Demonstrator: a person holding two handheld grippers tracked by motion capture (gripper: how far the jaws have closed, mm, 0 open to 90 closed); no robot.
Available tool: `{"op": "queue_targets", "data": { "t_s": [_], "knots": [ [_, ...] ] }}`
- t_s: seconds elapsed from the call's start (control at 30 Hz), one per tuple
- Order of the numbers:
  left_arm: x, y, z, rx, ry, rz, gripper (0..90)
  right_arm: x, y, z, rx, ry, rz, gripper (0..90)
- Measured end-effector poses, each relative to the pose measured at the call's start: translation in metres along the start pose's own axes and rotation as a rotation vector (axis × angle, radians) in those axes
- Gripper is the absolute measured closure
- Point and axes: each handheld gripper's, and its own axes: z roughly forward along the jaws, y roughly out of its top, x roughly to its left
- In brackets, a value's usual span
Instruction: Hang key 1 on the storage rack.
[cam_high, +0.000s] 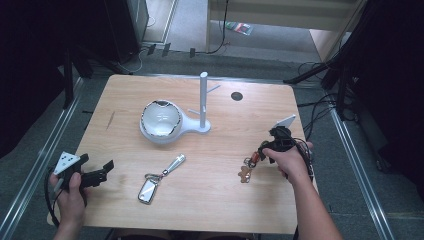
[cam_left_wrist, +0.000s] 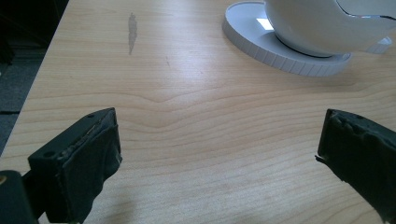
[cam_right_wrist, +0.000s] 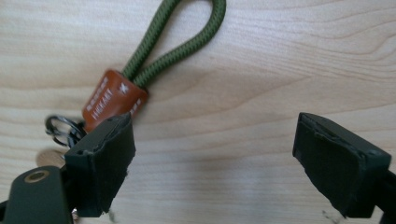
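Bare tabletop (cam_high: 220, 200) btwn keychain (cam_high: 248, 167) & key fob (cam_high: 150, 189); stand (cam_high: 203, 102) behind.

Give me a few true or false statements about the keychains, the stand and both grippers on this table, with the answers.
1. The right gripper has its jaws open, with nothing between them. True.
2. The green-looped keychain hangs on the white stand. False: it lies on the table by the right gripper.
3. The silver keychain lies flat on the table. True.
4. The left gripper grips the white bowl. False: it is open and well short of the bowl.
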Motion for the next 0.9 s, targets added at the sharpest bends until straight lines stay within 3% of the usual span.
{"op": "queue_targets", "data": {
  "t_s": [0.03, 0.13, 0.2, 0.27, 0.4, 0.53, 0.7, 0.9],
  "knots": [
    [0.0, 0.0, 0.0, -0.001, 0.0, -0.001, 0.0, 0.002, 0.003, 0.001, 0.011, 0.022, 0.013, 13.9],
    [0.0, 0.0, 0.0, -0.001, -0.001, -0.002, 0.0, 0.005, 0.007, 0.003, 0.005, 0.024, 0.039, 22.6],
    [0.0, 0.0, 0.0, 0.0, -0.001, -0.002, 0.0, 0.006, 0.008, 0.003, 0.006, 0.037, 0.042, 23.1],
    [0.0, 0.0, 0.0, 0.0, -0.001, 0.0, 0.0, 0.011, 0.01, 0.003, -0.001, 0.08, 0.047, 29.8],
    [0.0, 0.0, 0.0, 0.001, 0.0, 0.0, 0.0, 0.016, 0.014, 0.002, 0.027, 0.036, 0.083, 34.2],
    [0.0, 0.0, 0.0, 0.002, 0.0, 0.001, 0.0, 0.02, 0.018, 0.004, 0.046, 0.043, 0.1, 35.2],
    [0.0, 0.0, 0.0, 0.003, -0.001, 0.001, 0.0, 0.027, 0.022, 0.007, 0.058, 0.011, 0.095, 37.4],
    [0.0, 0.0, 0.0, 0.003, -0.002, 0.0, 0.0, 0.032, 0.028, 0.009, 0.068, 0.006, 0.122, 41.6]
  ]
}}
